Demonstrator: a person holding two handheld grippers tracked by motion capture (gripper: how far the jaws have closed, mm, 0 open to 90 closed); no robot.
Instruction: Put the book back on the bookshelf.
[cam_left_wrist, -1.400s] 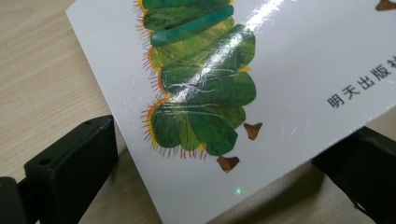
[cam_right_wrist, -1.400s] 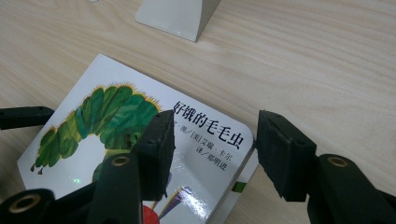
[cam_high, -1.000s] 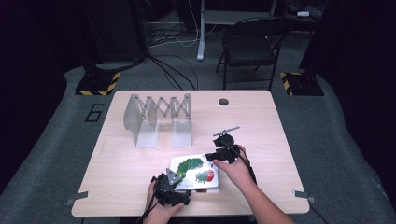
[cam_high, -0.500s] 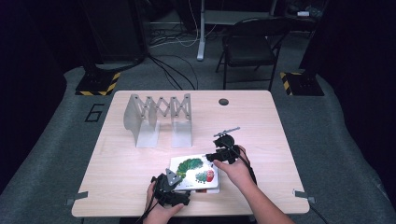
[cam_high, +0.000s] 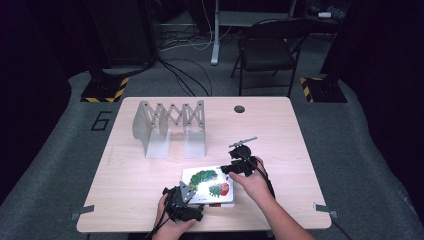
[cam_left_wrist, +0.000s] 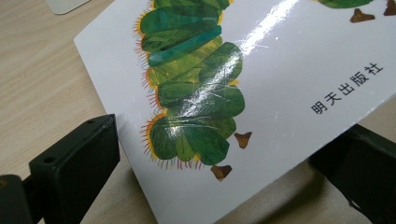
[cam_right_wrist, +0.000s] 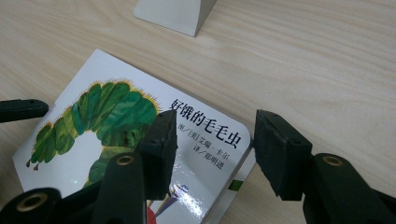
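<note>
White book (cam_right_wrist: 140, 140) titled 好饿的毛毛虫, publisher 明天出版社, sits between each tool's parted, unclamped jaws.

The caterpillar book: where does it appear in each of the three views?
High view: the caterpillar book lies low at centre, near the table's front edge.
Left gripper view: it spans the frame's middle.
Right gripper view: lower left.
Shared landmark: the green caterpillar picture.
</note>
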